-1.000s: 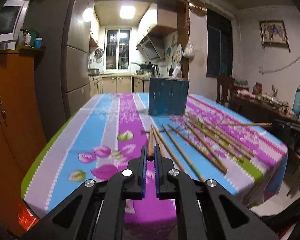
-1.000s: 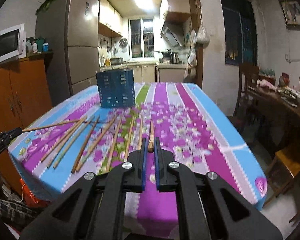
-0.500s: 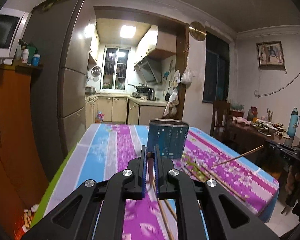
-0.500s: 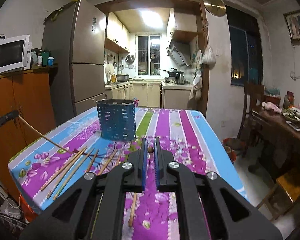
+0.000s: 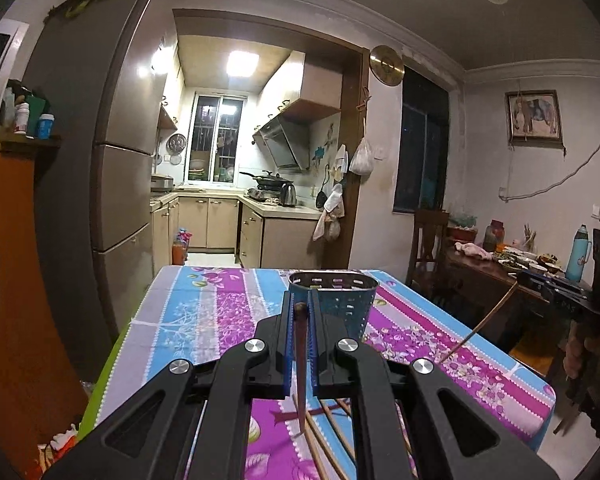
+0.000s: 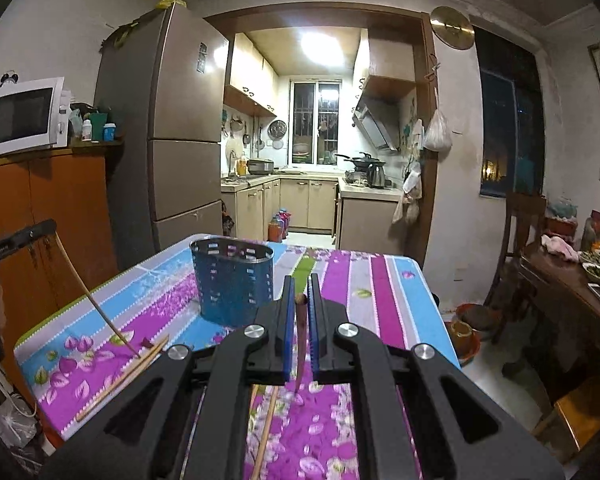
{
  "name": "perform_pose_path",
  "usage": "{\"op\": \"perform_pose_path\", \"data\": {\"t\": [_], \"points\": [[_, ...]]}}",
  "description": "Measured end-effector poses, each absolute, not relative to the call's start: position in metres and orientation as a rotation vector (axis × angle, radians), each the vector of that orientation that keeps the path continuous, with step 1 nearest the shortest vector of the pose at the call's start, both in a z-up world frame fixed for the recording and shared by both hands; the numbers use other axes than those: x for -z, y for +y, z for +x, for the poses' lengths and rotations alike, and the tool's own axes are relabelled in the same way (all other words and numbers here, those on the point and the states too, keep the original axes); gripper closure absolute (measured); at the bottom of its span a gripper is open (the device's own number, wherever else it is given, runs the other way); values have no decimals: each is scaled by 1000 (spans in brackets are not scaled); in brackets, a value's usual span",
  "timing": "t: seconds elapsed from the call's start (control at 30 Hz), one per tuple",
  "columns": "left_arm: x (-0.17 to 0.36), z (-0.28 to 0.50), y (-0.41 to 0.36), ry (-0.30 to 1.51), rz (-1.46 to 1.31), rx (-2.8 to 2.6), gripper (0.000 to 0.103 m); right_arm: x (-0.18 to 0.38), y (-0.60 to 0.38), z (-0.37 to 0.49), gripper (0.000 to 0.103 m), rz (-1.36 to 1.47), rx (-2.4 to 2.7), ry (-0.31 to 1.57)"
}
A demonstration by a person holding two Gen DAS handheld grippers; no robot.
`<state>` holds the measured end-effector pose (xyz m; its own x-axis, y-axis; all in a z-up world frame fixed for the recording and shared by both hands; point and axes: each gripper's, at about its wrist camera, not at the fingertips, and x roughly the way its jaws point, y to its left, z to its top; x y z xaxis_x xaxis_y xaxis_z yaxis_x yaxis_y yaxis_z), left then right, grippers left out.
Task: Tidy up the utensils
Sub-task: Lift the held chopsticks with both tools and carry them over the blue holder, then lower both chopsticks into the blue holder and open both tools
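Note:
A blue perforated utensil holder [image 5: 334, 306] stands upright on the striped floral tablecloth; it also shows in the right wrist view [image 6: 233, 284]. My left gripper [image 5: 300, 310] is shut on a wooden chopstick [image 5: 301, 364] that hangs tip-down above the table. My right gripper [image 6: 300, 300] is shut on another chopstick [image 6: 301, 344], also hanging tip-down. Each gripper's chopstick shows in the other view, slanting down to the cloth [image 5: 480, 326] [image 6: 96, 304]. More chopsticks [image 5: 328, 440] lie on the cloth below the grippers [image 6: 124, 376].
The table [image 6: 384, 296] ends near a wooden cabinet [image 6: 48, 208] with a microwave on the left and a fridge [image 6: 176, 140] behind. A cluttered side table [image 5: 512, 272] and chair stand to the right. The kitchen opens beyond.
Both grippers have lifted from the cloth, each with a chopstick, and tilted up. The chopsticks now hang tip-down. The holder sits closer ahead.

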<state>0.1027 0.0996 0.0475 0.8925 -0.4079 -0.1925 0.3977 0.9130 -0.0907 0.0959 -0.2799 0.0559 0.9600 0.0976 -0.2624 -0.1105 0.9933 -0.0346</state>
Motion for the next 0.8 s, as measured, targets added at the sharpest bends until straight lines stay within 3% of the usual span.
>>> {"op": "perform_pose_path", "data": {"t": [0.5,0.8], "points": [[-80,122,94,147,-56,441,95,-83,-263,127,98,-75,-157,259],[-169,165,60,-7,-82,495,95,-179,-239,165,98,-61,-224,88]]}}
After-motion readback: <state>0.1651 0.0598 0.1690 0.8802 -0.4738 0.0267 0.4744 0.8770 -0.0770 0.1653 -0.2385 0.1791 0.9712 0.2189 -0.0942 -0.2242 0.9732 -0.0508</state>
